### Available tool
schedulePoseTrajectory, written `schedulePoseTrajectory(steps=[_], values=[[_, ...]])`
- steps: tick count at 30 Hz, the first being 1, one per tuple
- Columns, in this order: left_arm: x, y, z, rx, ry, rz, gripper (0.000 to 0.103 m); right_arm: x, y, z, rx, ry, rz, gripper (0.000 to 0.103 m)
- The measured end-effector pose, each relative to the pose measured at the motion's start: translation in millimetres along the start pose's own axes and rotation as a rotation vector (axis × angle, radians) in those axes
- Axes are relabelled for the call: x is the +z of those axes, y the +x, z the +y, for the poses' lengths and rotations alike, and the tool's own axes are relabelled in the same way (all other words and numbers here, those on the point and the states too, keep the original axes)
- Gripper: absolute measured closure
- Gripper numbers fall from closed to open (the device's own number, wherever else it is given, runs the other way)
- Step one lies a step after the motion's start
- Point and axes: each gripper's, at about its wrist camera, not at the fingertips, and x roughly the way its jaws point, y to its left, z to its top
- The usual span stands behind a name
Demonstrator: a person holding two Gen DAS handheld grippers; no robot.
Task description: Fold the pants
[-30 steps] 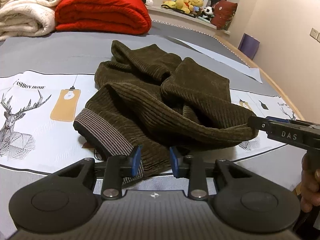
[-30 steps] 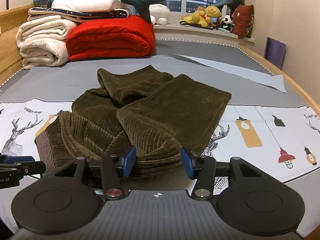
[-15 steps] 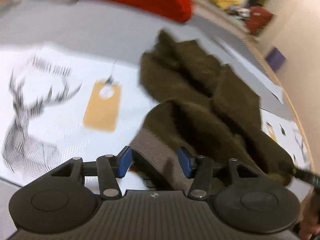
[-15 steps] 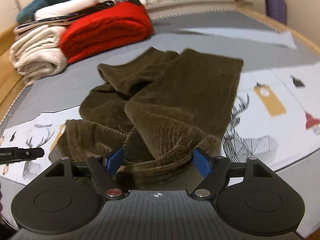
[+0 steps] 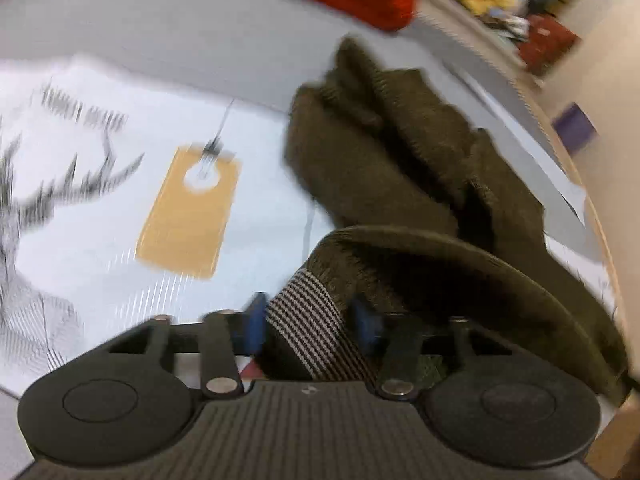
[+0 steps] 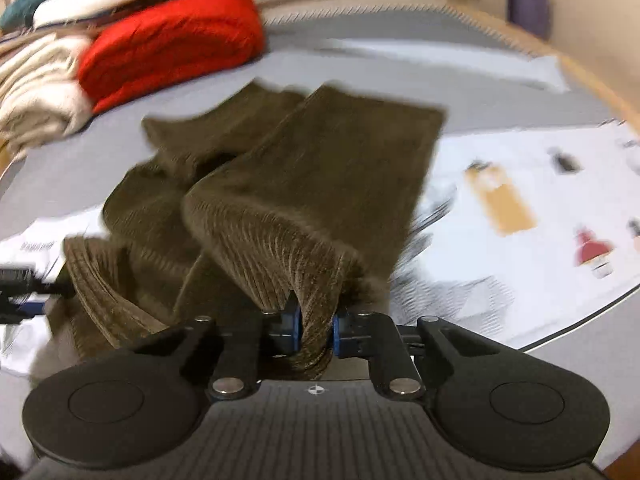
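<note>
No writing is legible through the blur. The dark olive corduroy pants (image 6: 280, 184) lie rumpled on the bed (image 6: 400, 68), over a printed sheet (image 5: 100, 240). The right gripper (image 6: 316, 326), angled downward, has just closed its fingers on a corduroy fold; the left gripper (image 5: 308, 320), closing, seems to pinch the striped waistband (image 5: 308, 320).

Light: warm, even indoor light, moderately bright.
Blur: heavy motion smear in both views, worst toward 9 and 12 o'clock.
Sharpness: only the near gripper bodies at 6 o'clock.
Distortion: fisheye bending at edges.
</note>
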Motion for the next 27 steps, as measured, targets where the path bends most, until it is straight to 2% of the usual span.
schedulePoseTrajectory(steps=[2, 4, 6, 7, 9, 11, 13, 15, 18, 20, 21, 22, 25, 27], values=[[-6.0, -20.5, -21.0, -0.024, 0.129, -0.093, 0.067, 1.7, -15.5, -21.9, -0.08, 0.03, -0.059, 0.09], [-21.0, -46.3, -46.3, -0.126, 0.286, -0.181, 0.068, 0.2, -30.9, -48.7, -0.17, 0.069, -0.105, 0.09], [-42.1, -66.7, -64.4, -0.24, 0.425, -0.218, 0.069, -5.3, -41.4, -77.4, -0.268, 0.12, -0.117, 0.09], [-53.0, -73.0, -69.9, -0.301, 0.48, -0.199, 0.069, -9.1, -43.0, -91.5, -0.292, 0.156, -0.101, 0.09], [-71.1, -76.4, -74.4, -0.419, 0.547, -0.101, 0.069, -19.3, -40.9, -114.9, -0.334, 0.211, -0.051, 0.09], [-90.3, -79.0, -79.3, -0.523, 0.631, -0.003, 0.067, -26.5, -37.3, -124.6, -0.389, 0.206, -0.022, 0.09], [-100.3, -84.3, -79.2, -0.579, 0.683, 0.041, 0.06, -31.2, -29.3, -123.7, -0.414, 0.164, 0.018, 0.089], [-92.9, -87.2, -65.9, -0.609, 0.603, 0.035, 0.053, -35.7, -20.6, -120.5, -0.407, 0.14, 0.076, 0.088], [-63.6, -86.4, -28.9, -0.578, 0.36, -0.04, 0.05, -35.1, -24.2, -111.3, -0.41, 0.125, 0.068, 0.079], [-45.7, -76.9, -5.7, -0.501, 0.202, -0.055, 0.05, -29.2, -30.8, -102.7, -0.404, 0.095, 0.001, 0.073], [-39.6, -67.1, 6.8, -0.443, 0.122, -0.037, 0.05, -28.4, -36.9, -96.2, -0.396, 0.068, -0.039, 0.064], [-35.6, -57.5, 14.2, -0.388, 0.068, -0.012, 0.05, -26.4, -44.0, -87.0, -0.38, 0.032, -0.08, 0.061], [-32.9, -27.5, 34.3, -0.2, -0.057, 0.076, 0.05, -24.0, -56.6, -59.7, -0.241, -0.097, -0.179, 0.061], [-27.1, -8.1, 42.3, -0.152, -0.111, 0.144, 0.05, -30.4, -61.7, -34.7, -0.127, -0.191, -0.215, 0.061]])
